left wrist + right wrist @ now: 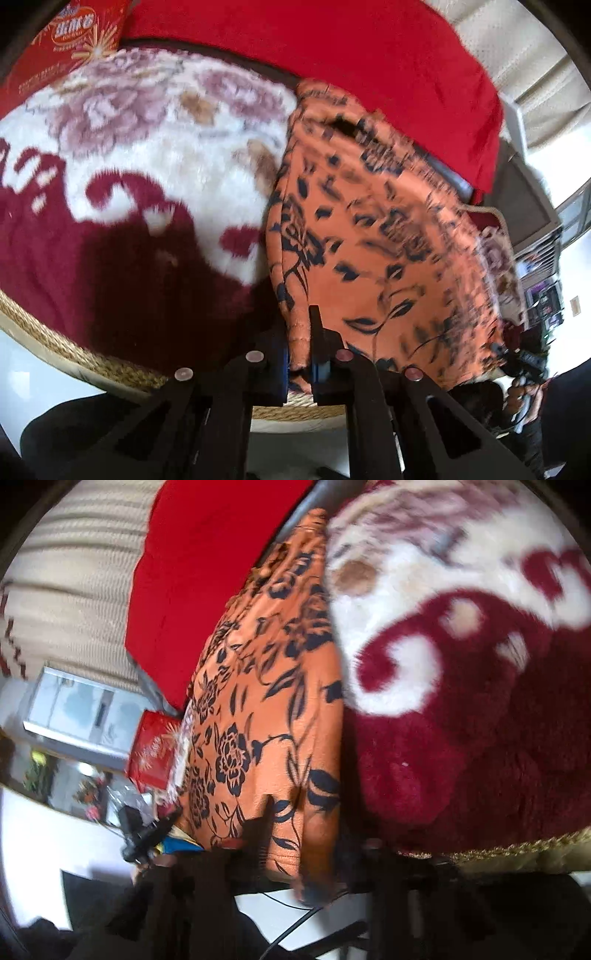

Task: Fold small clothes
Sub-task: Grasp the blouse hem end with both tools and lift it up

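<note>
Both tongs are clamping the near hem of the orange garment (pixel 373 229): left tongs (pixel 300 354) at one corner, right tongs (pixel 295 853) at the other. It's lying mostly flat on the blanket (pixel 140 177). Looks like an early fold is starting; most folding remains.

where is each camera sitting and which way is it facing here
Left wrist: on the left gripper, looking down its shut fingers at the orange garment edge they pinch; far right, a hand holds the other gripper.
Right wrist: on the right gripper, facing the same garment's hem, which it clamps; the left gripper shows at left.
Shared: the orange garment, the plush blanket under it, the red cloth and the red box.
</note>
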The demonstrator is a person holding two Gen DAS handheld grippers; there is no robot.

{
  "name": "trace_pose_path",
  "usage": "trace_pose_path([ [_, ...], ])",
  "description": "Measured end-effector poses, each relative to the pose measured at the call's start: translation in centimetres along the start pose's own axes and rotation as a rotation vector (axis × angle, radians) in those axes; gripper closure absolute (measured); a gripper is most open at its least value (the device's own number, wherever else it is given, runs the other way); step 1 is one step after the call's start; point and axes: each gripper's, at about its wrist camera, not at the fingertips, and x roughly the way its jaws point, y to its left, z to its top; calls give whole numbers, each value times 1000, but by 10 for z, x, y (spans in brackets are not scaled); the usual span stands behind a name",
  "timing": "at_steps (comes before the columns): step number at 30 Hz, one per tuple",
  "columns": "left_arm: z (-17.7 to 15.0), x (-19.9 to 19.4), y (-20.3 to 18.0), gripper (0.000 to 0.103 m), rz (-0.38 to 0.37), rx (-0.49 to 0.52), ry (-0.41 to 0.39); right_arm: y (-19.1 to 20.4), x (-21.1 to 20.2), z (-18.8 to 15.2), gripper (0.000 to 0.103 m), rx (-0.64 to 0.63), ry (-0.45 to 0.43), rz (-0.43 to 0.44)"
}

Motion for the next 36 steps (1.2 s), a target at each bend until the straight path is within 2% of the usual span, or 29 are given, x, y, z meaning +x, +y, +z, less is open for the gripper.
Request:
trace_pose_path([
  [3, 6, -14, -7, 95, 0, 31, -49, 8, -10, 3, 95, -19, -18, 1],
  [5, 7, -5, -5, 95, 16, 27, -21, 6, -14, 3, 95, -14, -24, 19],
  [9, -1, 20, 5, 95, 62, 1, 50, -12, 0, 0, 91, 43, 42, 20],
  [12, 1, 21, 5, 94, 59, 0, 56, -22, 3, -4, 87, 78, 49, 44],
  [14, 9, 16, 2, 95, 45, 2, 37, -18, 3, -2, 88, 41, 64, 30],
  [15, 16, 12, -1, 95, 35, 5, 20, -15, 0, -1, 92, 21, 60, 27],
  [18, 43, 2, -13, 95, 4, 17, -19, 0, -15, 17, 95, 0, -1, 105],
  [22, 109, -4, -42, 95, -40, 75, -94, 27, -29, 67, 95, -51, -80, 170],
  [26, 193, -1, -67, 95, -67, 109, -193, 58, -37, 146, 95, -108, -194, 217],
  [29, 254, 24, -84, 94, -27, 136, -264, 65, -34, 215, 95, -92, -299, 217],
  [31, 289, 67, -82, 90, -7, 83, -233, 57, -23, 254, 95, -46, -334, 215],
  [32, 302, 97, -79, 86, 20, 67, -187, 51, -8, 276, 94, -31, -335, 175],
  [33, 309, 120, -78, 80, 53, 75, -157, 41, 8, 291, 91, 11, -322, 152],
  [34, 316, 146, -76, 64, 98, 100, -130, 26, 26, 303, 84, 71, -309, 128],
  [35, 319, 162, -71, 56, 140, 104, -112, 13, 41, 309, 45, 106, -304, 77],
  [36, 319, 173, -62, 56, 174, 74, -108, 5, 49, 309, 7, 131, -304, 24],
])
